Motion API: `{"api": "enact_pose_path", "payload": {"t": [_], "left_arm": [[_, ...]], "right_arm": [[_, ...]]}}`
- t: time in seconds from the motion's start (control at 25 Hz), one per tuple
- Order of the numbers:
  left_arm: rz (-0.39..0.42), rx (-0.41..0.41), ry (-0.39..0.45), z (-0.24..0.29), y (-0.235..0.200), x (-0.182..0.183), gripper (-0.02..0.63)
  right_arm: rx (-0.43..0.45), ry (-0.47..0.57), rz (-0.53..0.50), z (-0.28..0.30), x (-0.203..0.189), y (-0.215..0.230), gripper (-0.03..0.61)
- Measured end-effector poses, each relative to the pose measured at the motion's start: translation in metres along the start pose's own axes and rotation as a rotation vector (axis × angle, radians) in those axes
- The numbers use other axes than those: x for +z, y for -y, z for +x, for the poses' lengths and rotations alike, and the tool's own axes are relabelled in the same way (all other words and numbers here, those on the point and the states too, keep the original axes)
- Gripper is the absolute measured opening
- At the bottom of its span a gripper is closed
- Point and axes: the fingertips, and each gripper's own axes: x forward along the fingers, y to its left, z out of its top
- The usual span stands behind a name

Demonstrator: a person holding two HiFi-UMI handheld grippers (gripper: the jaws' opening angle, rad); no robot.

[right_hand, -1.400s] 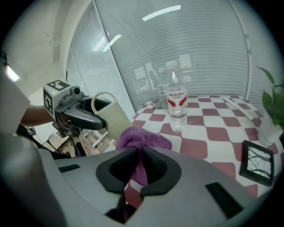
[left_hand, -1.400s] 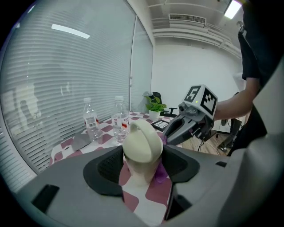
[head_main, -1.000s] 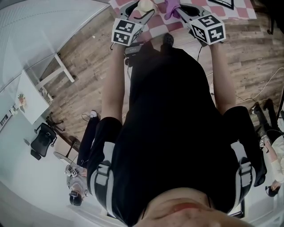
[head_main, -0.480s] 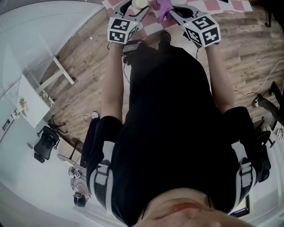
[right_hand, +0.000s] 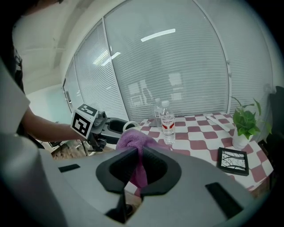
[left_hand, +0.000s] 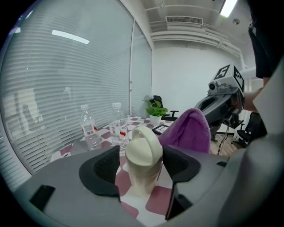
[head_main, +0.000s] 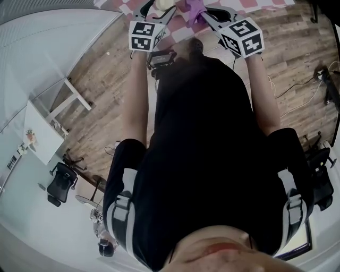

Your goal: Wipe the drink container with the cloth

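A cream drink container (left_hand: 143,153) with a domed lid and a loop handle stands upright on the checkered table (left_hand: 156,200). My left gripper (left_hand: 142,167) is shut on it, one pad on each side of its body. At the top edge of the head view only its lid (head_main: 163,3) shows. My right gripper (right_hand: 139,170) is shut on a purple cloth (right_hand: 133,142). The bunched cloth (left_hand: 188,131) hangs just right of the container, close to its lid; I cannot tell whether they touch. The purple cloth (head_main: 194,7) also shows in the head view.
Two clear water bottles (left_hand: 90,131) (left_hand: 118,128) stand behind the container near the blinds. A potted plant (right_hand: 244,126) and a black framed picture (right_hand: 233,159) are at the table's far right. Office chairs (head_main: 59,182) stand on the wood floor.
In the head view both grippers sit slightly nearer the top edge. The right gripper has drifted a little with the cloth. Both grips are unchanged.
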Motion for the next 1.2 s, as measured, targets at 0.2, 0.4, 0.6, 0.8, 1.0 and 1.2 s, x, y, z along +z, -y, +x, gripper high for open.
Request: {"api": "enact_pose_path", "payload": {"t": [0.2,0.4,0.6,0.8,1.0,1.2], "left_arm": [[-0.019,-0.020,0.065,-0.023,0.000,0.007,0.298],[-0.052,-0.001,0.171,-0.069,0.001,0.020,0.292],[-0.117,0.034,0.257,-0.116,-0.002,0.020,0.146],[-0.154,0.055,0.275,-0.156,-0.001,0.005,0.067],[-0.150,0.038,0.290,-0.186,0.011,-0.005,0.043],[-0.127,0.033,0.321,-0.219,0.022,0.004,0.038]], "right_arm": [[-0.072,0.028,0.028,-0.013,0.003,-0.003,0.046],[-0.137,0.086,0.052,-0.032,0.013,-0.020,0.046],[-0.190,0.139,0.053,-0.045,0.021,-0.045,0.044],[-0.234,0.182,0.028,-0.053,0.020,-0.078,0.043],[-0.238,0.256,0.062,-0.060,0.020,-0.103,0.043],[-0.226,0.322,0.052,-0.079,0.028,-0.129,0.040]]}}
